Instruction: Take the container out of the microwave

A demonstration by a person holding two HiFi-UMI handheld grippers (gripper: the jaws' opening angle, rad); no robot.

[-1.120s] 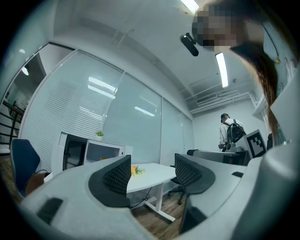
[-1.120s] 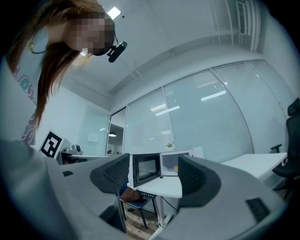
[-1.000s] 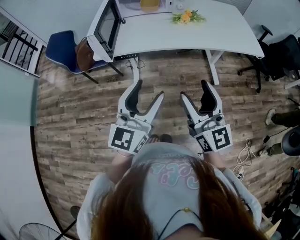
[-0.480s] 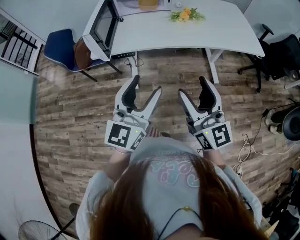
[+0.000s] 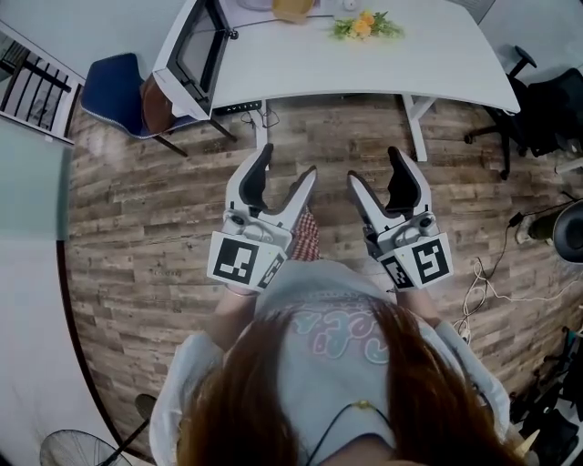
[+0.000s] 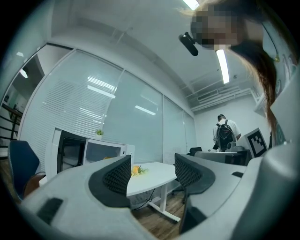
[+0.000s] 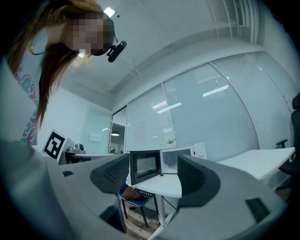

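Observation:
The white microwave (image 5: 187,55) stands on the left end of a white table (image 5: 383,68), its door swung open toward me. An orange-yellow container (image 5: 291,9) sits in its cavity at the top edge of the head view, and in the right gripper view the container (image 7: 177,165) shows inside the microwave (image 7: 185,157). My left gripper (image 5: 287,164) and right gripper (image 5: 375,167) are held side by side over the wooden floor, well short of the table. Both are open and empty. The left gripper (image 6: 152,173) looks toward the microwave (image 6: 93,152).
A blue chair (image 5: 123,96) stands under the open microwave door. Yellow flowers (image 5: 363,25) lie on the table right of the microwave. A black office chair (image 5: 547,100) is at the right, with cables (image 5: 474,300) on the floor. A person with a backpack (image 6: 226,133) stands far off.
The person has stepped toward the table; a checked trouser leg now shows between the grippers. Both grippers stay open, side by side.

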